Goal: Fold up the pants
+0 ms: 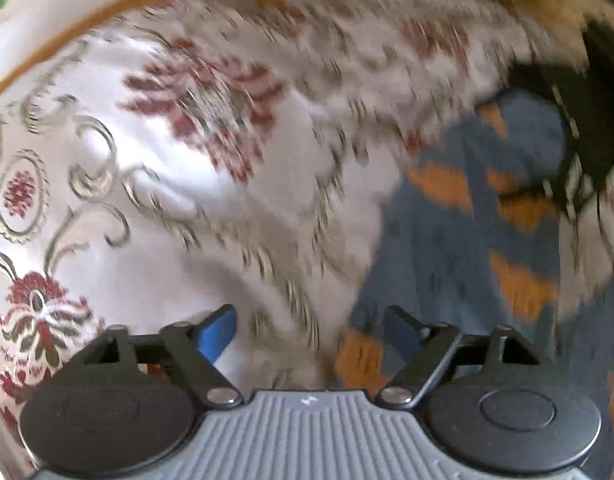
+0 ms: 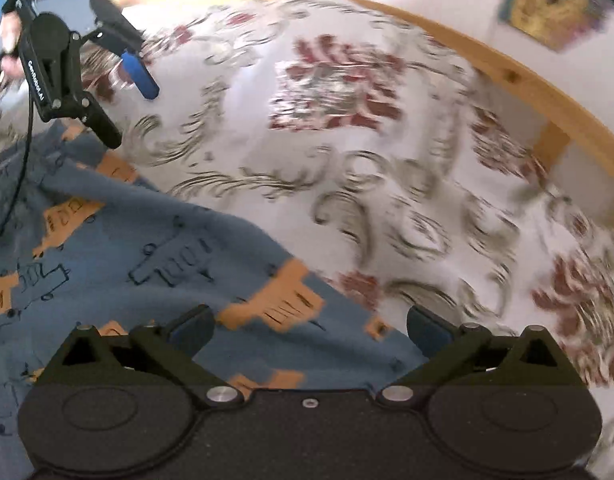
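A wide bedspread, white with dark red flowers and grey scrolls, covers nearly everything in both views; it looks like a bed rather than a desk, with a curved wooden rail running along its far edge. A framed picture hangs on the pale wall at far right.

The pants lie on the bedspread, blue cloth printed with orange blocks and thin dark outlines. In the right wrist view they fill the near left, their edge running diagonally from far left toward the near centre. In the left wrist view the pants sit to the right, blurred.

The right claw hangs over the near part of the pants with its 2 fingers spread wide, nothing between them. The left claw is likewise wide apart and empty, over the border where the blue cloth meets the bedspread. From the right wrist view the left claw shows at far left, above the far edge of the pants, held by a hand.

The cloth looks thin, soft and light, so it will likely sag and slide on the smooth spread. A hem or waistband edge, pinched at 2 well-separated spots, seems the best hold.
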Demonstrator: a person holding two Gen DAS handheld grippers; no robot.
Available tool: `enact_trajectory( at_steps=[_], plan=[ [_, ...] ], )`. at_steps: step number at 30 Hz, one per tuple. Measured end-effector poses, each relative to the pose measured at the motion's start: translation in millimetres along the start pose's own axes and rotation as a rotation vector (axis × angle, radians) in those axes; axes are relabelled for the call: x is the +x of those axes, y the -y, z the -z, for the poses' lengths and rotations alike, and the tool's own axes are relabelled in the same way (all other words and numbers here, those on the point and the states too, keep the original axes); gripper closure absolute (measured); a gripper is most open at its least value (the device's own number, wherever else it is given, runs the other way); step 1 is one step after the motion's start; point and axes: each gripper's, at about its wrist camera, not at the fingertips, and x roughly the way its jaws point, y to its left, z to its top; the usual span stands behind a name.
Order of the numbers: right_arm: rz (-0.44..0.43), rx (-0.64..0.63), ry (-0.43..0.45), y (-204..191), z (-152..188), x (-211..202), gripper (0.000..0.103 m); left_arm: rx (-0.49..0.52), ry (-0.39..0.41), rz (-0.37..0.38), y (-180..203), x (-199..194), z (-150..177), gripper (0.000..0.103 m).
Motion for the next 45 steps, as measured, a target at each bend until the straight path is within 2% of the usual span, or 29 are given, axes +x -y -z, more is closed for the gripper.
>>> enact_trajectory(
  at_steps=[2, 3, 4, 7, 9, 11, 15, 17, 19, 27, 30, 32, 34, 37, 41, 45],
  plan=[
    [-0.019, -0.037, 0.0, -11, -11, 7, 0.001, 0.072, -0.04, -0.024, 10, 4, 8, 0.033],
    [-0.025, -0.047, 0.005, -15, -15, 10, 0.001, 0.096, -0.063, -0.043, 12, 6, 11, 0.043],
    [-0.034, -0.052, 0.012, -18, -19, 12, 0.001, 0.116, -0.082, -0.055, 14, 9, 13, 0.047],
    [-0.071, -0.055, 0.019, -21, -37, 24, 0.001, 0.134, -0.112, -0.024, 14, 6, 13, 0.053],
    [-0.097, -0.056, 0.014, -19, -50, 33, 0.002, 0.134, -0.146, -0.001, 10, 3, 17, 0.065],
    [-0.156, -0.044, -0.005, -15, -62, 42, 0.007, 0.158, -0.161, -0.013, 7, 0, 22, 0.075],
    [-0.249, -0.089, -0.113, -10, -79, 63, 0.027, 0.155, -0.174, -0.108, 15, 4, 22, 0.096],
    [-0.25, -0.143, -0.164, -11, -84, 71, 0.041, 0.15, -0.167, -0.14, 20, 4, 22, 0.1],
    [-0.239, -0.168, -0.183, -12, -88, 76, 0.047, 0.143, -0.149, -0.165, 23, 0, 24, 0.101],
    [-0.222, -0.222, -0.237, -25, -85, 101, 0.048, 0.167, -0.064, -0.264, 34, -11, 38, 0.103],
    [-0.232, -0.213, -0.235, -27, -79, 104, 0.057, 0.193, -0.037, -0.289, 41, -11, 37, 0.103],
    [-0.247, -0.22, -0.229, -28, -74, 103, 0.081, 0.212, -0.019, -0.31, 44, -13, 37, 0.103],
    [-0.226, -0.244, -0.216, -36, -70, 99, 0.1, 0.208, -0.017, -0.325, 47, -15, 37, 0.103],
    [-0.171, -0.259, -0.161, -46, -63, 87, 0.102, 0.209, 0.004, -0.352, 50, -18, 38, 0.103],
    [-0.042, -0.236, -0.041, -59, -52, 52, 0.102, 0.202, 0.077, -0.405, 62, -32, 47, 0.103],
    [0.069, -0.205, 0.054, -67, -41, 7, 0.102, 0.245, 0.16, -0.479, 84, -44, 63, 0.103]
  ],
)
